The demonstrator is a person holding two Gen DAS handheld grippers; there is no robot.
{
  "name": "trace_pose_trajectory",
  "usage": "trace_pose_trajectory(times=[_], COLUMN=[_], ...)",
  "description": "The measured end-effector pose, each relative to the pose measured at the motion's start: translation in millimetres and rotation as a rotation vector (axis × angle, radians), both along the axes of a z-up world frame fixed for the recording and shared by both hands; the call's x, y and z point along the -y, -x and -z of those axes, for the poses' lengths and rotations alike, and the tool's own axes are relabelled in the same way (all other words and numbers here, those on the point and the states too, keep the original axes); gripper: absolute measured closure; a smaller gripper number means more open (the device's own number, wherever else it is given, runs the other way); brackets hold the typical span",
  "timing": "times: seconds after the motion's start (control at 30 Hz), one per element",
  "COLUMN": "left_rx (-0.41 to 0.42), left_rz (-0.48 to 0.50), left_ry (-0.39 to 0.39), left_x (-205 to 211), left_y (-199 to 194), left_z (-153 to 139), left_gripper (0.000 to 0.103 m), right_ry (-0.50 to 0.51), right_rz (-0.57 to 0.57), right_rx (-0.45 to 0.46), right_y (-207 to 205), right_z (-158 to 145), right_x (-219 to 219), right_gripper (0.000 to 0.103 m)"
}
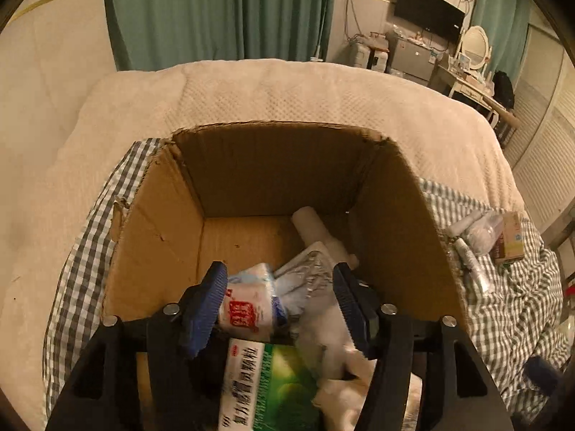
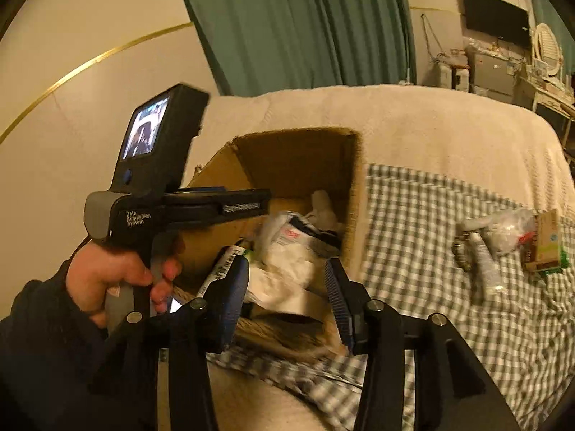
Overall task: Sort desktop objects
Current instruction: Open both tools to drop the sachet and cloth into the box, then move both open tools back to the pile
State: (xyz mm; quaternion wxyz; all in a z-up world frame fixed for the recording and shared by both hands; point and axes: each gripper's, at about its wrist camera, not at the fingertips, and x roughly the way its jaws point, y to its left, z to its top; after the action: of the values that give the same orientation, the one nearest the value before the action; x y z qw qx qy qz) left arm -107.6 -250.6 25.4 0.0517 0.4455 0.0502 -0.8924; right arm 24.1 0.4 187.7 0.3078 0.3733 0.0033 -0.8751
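One open brown cardboard box rests on the gingham-checked bed cover, holding one white-and-red packet, one green-and-white carton, and crumpled white wrappers. Two grippers, left and right, hover above it with jaws apart, gripping nothing. Only the right view shows the person's hand; both show loose items lying to the box's right.

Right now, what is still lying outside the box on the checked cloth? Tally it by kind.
Tubes: 2, a white tube and a silver tube
Bags: 1, a clear plastic bag
Cartons: 1, a small carton
Total: 4, all on the checked cloth beside the cardboard box
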Motion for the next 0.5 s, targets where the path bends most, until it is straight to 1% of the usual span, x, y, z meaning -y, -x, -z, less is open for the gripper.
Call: trace_pose_trajectory(times=[0.1, 0.2, 0.27, 0.37, 0.5], left_rx=[-0.030, -0.059, -0.074, -0.089, -0.102], left_rz=[0.032, 0.069, 0.095, 0.146, 0.193], left_ry=[0.019, 0.012, -0.010, -0.044, -0.042], left_x=[-19.7, -45.7, -64.1, -101.4, -146.2], left_y=[-5.7, -11.9, -14.0, -17.1, -18.4], left_z=[-10.6, -23.1, -31.3, -38.4, -36.2], left_gripper=[0.027, 0.021, 0.020, 0.015, 0.013], right_ry=[-0.013, -0.029, -0.040, -0.057, -0.080], right_rz=[0.049, 0.138, 0.203, 0.277, 0.338], right_rx=[-0.022, -0.043, -0.043, -0.048, -0.060], right_y=[-5.3, -9.6, -10.3, -19.7, -25.5], right_z=[-5.3, -9.7, -11.8, -14.5, -20.1], right_x=[-35.4, -82.6, -114.8, -159.9, -206.2], right_gripper=[0.057, 0.055, 0.055, 0.055, 0.055])
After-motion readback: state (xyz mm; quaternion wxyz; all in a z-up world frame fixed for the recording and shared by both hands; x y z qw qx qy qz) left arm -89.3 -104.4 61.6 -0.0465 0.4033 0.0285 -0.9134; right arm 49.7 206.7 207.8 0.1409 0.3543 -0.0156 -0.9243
